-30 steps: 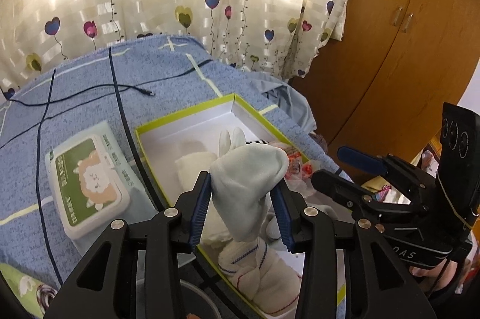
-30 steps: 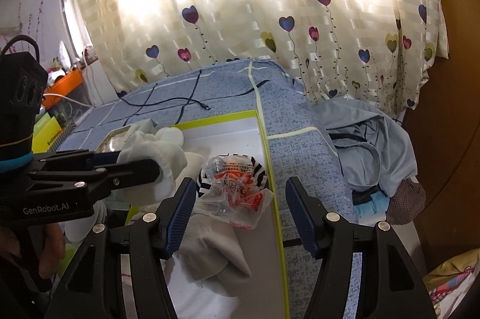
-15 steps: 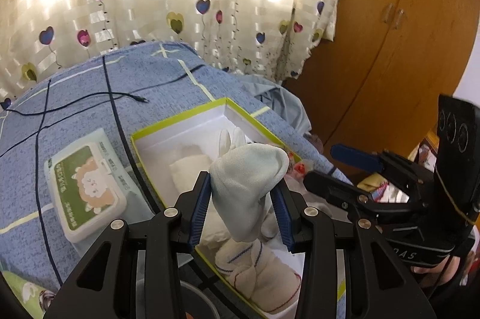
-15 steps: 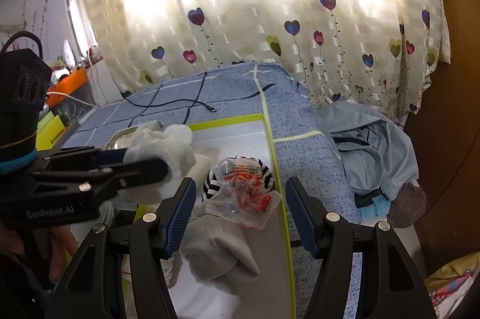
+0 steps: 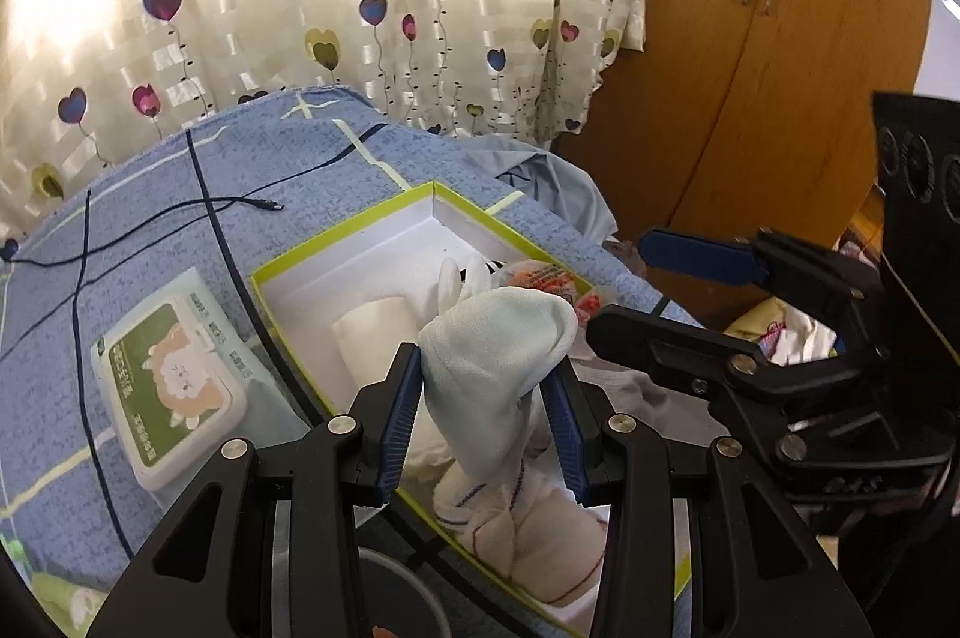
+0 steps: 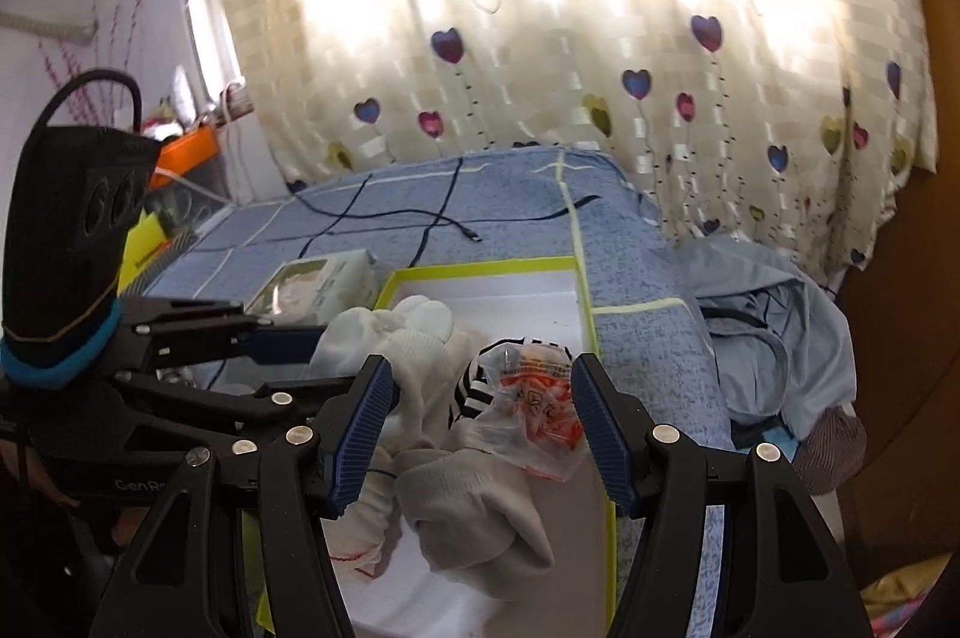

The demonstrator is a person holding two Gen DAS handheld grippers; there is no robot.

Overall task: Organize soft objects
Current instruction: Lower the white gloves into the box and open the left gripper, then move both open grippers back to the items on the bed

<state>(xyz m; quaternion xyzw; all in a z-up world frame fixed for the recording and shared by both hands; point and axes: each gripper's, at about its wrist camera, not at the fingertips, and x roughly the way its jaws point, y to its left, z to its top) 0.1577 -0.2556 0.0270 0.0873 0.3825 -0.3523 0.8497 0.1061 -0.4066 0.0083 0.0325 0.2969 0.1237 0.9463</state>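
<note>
My left gripper (image 5: 489, 422) is shut on a pale blue-white sock (image 5: 498, 356) and holds it above a white box with a yellow-green rim (image 5: 342, 230) on the bed. Several rolled white socks (image 5: 528, 524) lie in the box. My right gripper (image 6: 483, 434) is open and empty above the box (image 6: 591, 314), over a grey sock (image 6: 480, 506), a black-and-white striped sock (image 6: 474, 386) and a clear plastic wrapper with red print (image 6: 534, 410). The left gripper shows in the right wrist view (image 6: 300, 356) and the right gripper in the left wrist view (image 5: 654, 290).
A green-and-white wet-wipes pack (image 5: 171, 380) lies left of the box. A black cable (image 5: 228, 206) runs over the blue bedspread. A light blue garment (image 6: 774, 332) hangs off the bed's right side. A heart-print curtain and a wooden wardrobe (image 5: 780, 68) stand behind.
Both grippers have risen and pulled back a little from the box. The left keeps hold of the sock. The right stays open.
</note>
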